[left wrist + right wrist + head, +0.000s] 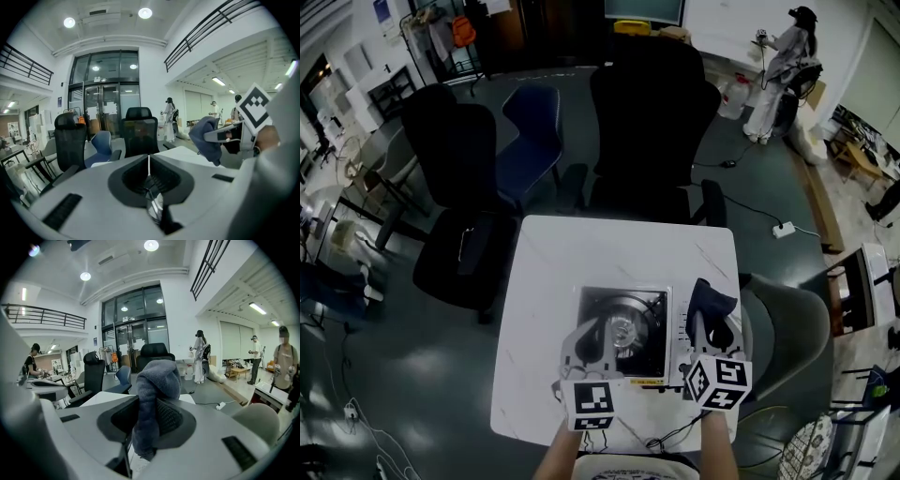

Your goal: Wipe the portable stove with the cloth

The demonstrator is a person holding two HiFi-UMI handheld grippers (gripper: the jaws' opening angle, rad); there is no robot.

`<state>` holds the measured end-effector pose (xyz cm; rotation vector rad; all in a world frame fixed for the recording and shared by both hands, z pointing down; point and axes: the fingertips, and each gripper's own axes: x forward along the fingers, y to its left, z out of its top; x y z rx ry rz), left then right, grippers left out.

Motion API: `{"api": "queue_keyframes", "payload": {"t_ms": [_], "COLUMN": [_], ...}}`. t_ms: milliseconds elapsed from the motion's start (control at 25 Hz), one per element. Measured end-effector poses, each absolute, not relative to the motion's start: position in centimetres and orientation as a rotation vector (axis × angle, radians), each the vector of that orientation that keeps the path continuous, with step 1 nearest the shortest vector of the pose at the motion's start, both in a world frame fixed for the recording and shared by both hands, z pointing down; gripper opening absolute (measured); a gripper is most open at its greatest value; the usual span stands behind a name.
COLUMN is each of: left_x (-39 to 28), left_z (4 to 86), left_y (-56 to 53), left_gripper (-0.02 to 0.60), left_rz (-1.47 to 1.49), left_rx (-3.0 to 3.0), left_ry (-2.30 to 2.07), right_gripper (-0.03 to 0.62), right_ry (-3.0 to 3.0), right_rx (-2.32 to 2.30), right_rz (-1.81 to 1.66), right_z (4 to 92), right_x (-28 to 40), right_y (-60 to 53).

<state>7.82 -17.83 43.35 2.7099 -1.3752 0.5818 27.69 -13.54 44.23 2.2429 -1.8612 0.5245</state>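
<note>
The portable stove (626,330), a square metal unit with a round burner, sits at the near middle of the white table (546,281). My left gripper (600,328) hangs over the stove's left part. Its jaws meet in a thin seam in the left gripper view (149,161), with nothing between them. My right gripper (709,319) is just right of the stove and shut on a dark blue cloth (712,302). That cloth (154,399) bulges up between the jaws in the right gripper view. It also shows at the right of the left gripper view (208,138).
Two black office chairs (652,122) (455,187) and a blue chair (534,122) stand beyond the table's far edge. A grey chair (787,323) is close on the right. A thin cable (666,436) lies by the near edge. A person (783,75) stands far off.
</note>
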Motion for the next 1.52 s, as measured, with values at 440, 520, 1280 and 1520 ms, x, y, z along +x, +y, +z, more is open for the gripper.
{"api": "queue_keyframes", "payload": {"t_ms": [440,520,1280,1520], "left_x": [9.9,10.0,10.8,10.7], "left_z": [46.4,46.9,49.9,49.6], "left_y": [-19.3,-19.6,-20.8,-20.7], "left_gripper": [0.021,0.021,0.021,0.021], "left_rz": [0.664,0.672,0.733,0.724], "left_rx": [2.679,2.671,2.609,2.615], "left_ry": [-1.312,-1.31,-1.266,-1.262], "right_gripper": [0.101,0.101,0.101,0.101], "right_ry": [-1.846,-1.843,-1.781,-1.761], "right_rx": [2.182,2.171,2.014,1.992], "right_rz": [0.628,0.647,0.747,0.741], "right_z": [48.2,49.0,54.5,54.7], "right_x": [28.7,28.8,29.3,29.0], "right_y": [-15.8,-16.2,-18.4,-17.6]}}
